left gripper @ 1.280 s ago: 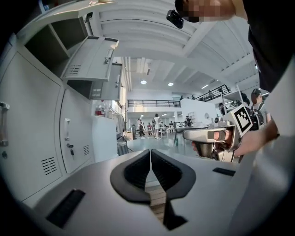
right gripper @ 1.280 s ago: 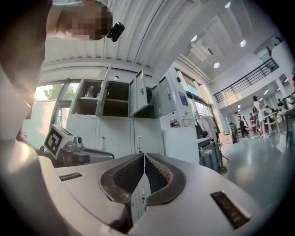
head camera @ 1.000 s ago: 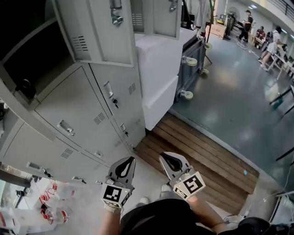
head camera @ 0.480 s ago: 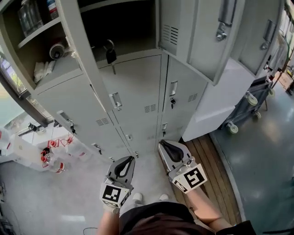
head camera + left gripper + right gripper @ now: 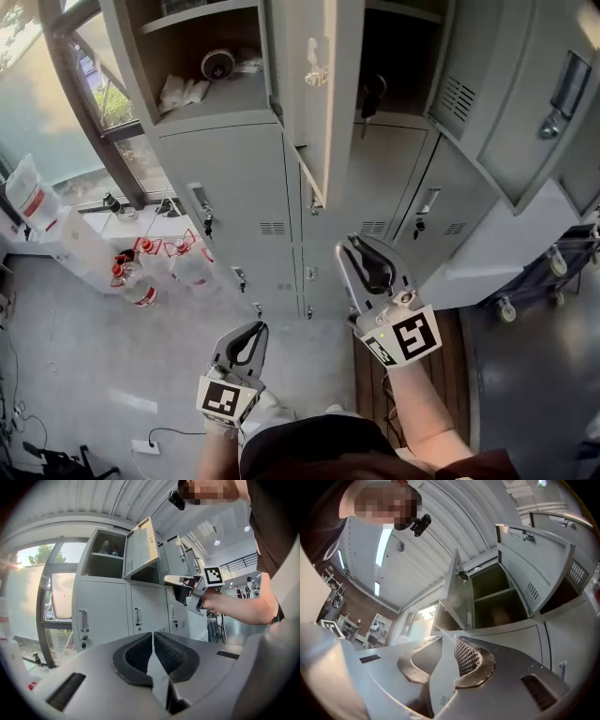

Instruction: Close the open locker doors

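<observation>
Lockers (image 5: pixel 234 187) of grey steel stand with upper doors hanging open as a person faces them, a gripper in each hand. One open door (image 5: pixel 317 103) swings out edge-on from the upper row near the middle, its latch showing on the left face. A second open door (image 5: pixel 525 103) juts out at the far right. Left of the middle door, an uncovered compartment shows a shelf that holds a tape roll (image 5: pixel 217 64) among other small items. The right gripper (image 5: pixel 367 264) is raised toward the lockers, tilted upward, just below the middle door's lower corner and not touching it. Its jaws have just been opening and stand slightly apart with nothing between them. The left gripper (image 5: pixel 246 339) is held lower and nearer the body, jaws together and empty. The lower-row doors are closed. Plastic bottles (image 5: pixel 141 272) sit on the floor at left, below a window (image 5: pixel 56 103).
</observation>
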A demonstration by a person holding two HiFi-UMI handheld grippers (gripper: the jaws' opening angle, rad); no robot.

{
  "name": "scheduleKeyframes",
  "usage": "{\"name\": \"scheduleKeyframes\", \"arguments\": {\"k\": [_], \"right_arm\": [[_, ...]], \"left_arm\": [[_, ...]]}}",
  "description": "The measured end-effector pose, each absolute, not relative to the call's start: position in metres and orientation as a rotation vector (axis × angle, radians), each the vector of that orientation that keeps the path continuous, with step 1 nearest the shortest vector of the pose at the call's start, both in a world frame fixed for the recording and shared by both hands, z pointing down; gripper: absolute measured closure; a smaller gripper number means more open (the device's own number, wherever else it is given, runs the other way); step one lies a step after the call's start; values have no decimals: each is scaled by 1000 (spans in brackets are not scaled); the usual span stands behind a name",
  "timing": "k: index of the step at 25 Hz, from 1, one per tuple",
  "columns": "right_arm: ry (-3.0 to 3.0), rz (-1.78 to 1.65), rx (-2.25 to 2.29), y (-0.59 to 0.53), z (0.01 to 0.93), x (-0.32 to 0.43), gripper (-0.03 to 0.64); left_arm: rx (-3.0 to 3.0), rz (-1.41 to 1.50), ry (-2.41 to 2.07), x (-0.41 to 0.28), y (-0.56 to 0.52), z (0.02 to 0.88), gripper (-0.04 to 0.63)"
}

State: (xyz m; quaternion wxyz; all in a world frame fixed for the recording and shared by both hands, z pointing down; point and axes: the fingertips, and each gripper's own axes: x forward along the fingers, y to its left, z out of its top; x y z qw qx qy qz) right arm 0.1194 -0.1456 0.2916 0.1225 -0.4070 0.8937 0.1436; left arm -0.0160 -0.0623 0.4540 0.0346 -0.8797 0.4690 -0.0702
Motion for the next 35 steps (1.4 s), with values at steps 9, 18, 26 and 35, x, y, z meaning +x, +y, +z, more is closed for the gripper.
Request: {"name": "scheduleKeyframes", "arguments": {"k": [9,18,26,35], "right_arm": [[2545,594,-1231,-167,244,85,465],[2490,654,-1273,-172,224,62,440],[2513,711,-1280,-170,228,17,440],[2420,613,-1486,-194,238,39,427]], "left_arm": [[-2675,-156,1512,-76,-63,442,568],[-2688,-104,1549,-114,-73,442,568],[-2710,-76,1550,-147,-83,447,568],[-2728,-82,1503,-186,-92,452,568]]}}
